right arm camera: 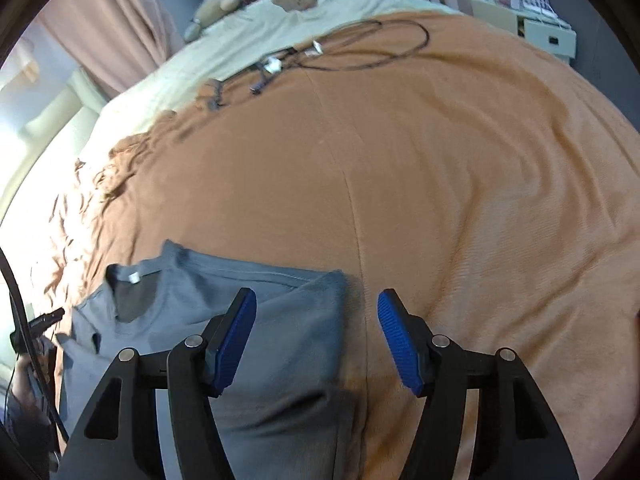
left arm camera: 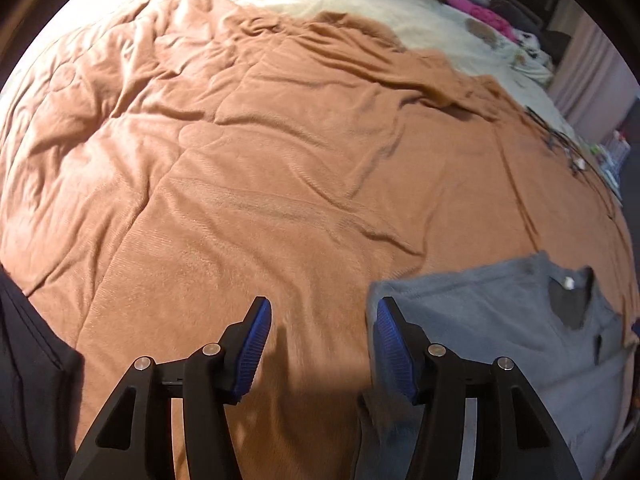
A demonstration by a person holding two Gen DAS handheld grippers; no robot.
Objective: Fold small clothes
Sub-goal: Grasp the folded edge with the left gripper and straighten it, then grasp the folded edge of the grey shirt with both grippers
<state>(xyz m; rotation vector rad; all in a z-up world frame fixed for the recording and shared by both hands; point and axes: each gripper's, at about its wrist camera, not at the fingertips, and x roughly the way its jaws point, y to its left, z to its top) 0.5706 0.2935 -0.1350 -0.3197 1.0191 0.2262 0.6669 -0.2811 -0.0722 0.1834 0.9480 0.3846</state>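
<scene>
right wrist: cables (right arm camera: 360,46) beyond grey shirt (right arm camera: 280,340).

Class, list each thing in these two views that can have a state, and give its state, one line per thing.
Left tool: open, holding nothing.
Right tool: open, holding nothing.
Grey T-shirt: lying on the blanket, sides folded in, collar label showing.
Brown blanket: spread over the bed, wrinkled.
Black cables: loose, tangled, lying on the blanket.
Cream bedding: partly uncovered beyond the blanket.
</scene>
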